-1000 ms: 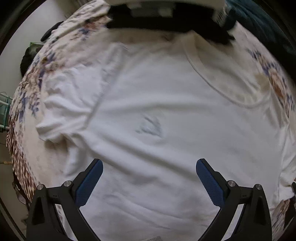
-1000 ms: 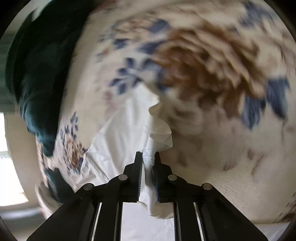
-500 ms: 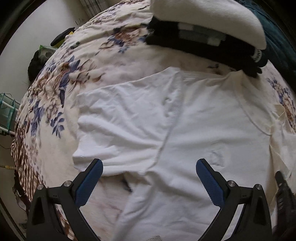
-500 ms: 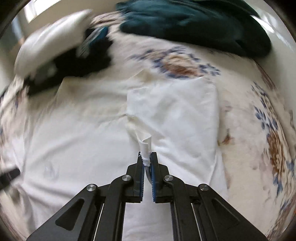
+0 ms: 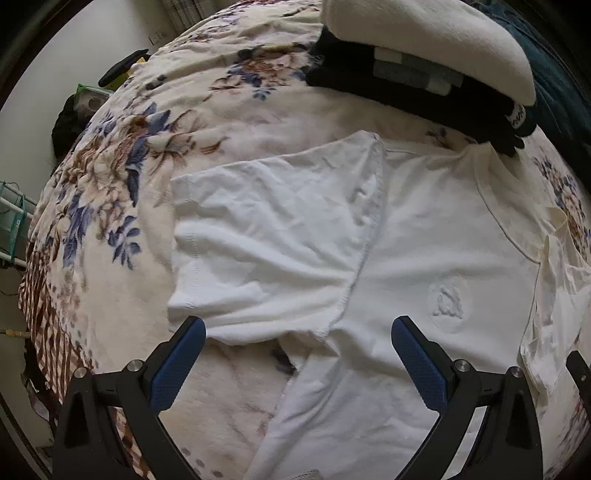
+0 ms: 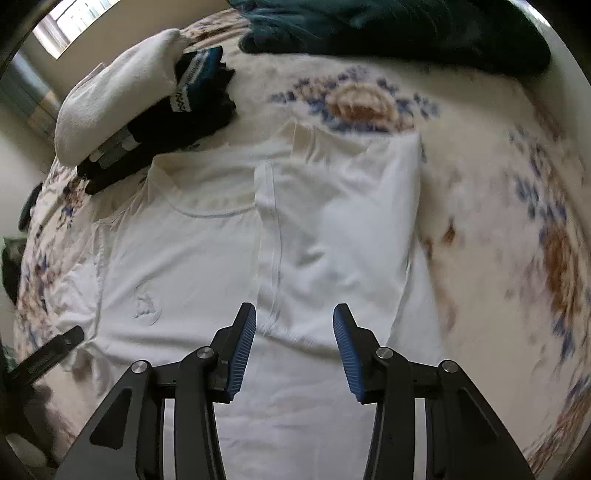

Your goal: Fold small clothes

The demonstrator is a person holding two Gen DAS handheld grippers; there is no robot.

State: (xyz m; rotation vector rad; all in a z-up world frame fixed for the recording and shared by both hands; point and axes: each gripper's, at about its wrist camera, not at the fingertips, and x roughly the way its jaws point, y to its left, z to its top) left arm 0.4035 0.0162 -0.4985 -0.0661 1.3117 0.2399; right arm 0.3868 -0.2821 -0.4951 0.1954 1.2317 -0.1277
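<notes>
Right, the white T-shirt [image 6: 177,266] lies flat mid-bed on the floral blanket [image 6: 498,206], one sleeve [image 6: 332,229] folded in over the chest. My right gripper [image 6: 293,349] hangs spread above that flap, holding nothing; my left gripper [image 5: 297,363] gapes wide over the other sleeve [image 5: 266,240]. Risk: pinching blanket along with cloth, or dragging the folded flap back out.

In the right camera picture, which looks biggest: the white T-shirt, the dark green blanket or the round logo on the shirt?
1. White T-shirt, biggest by far.
2. Dark green blanket; it lies farther off and runs out of frame, so it may really be larger.
3. Round logo, smallest.
</notes>
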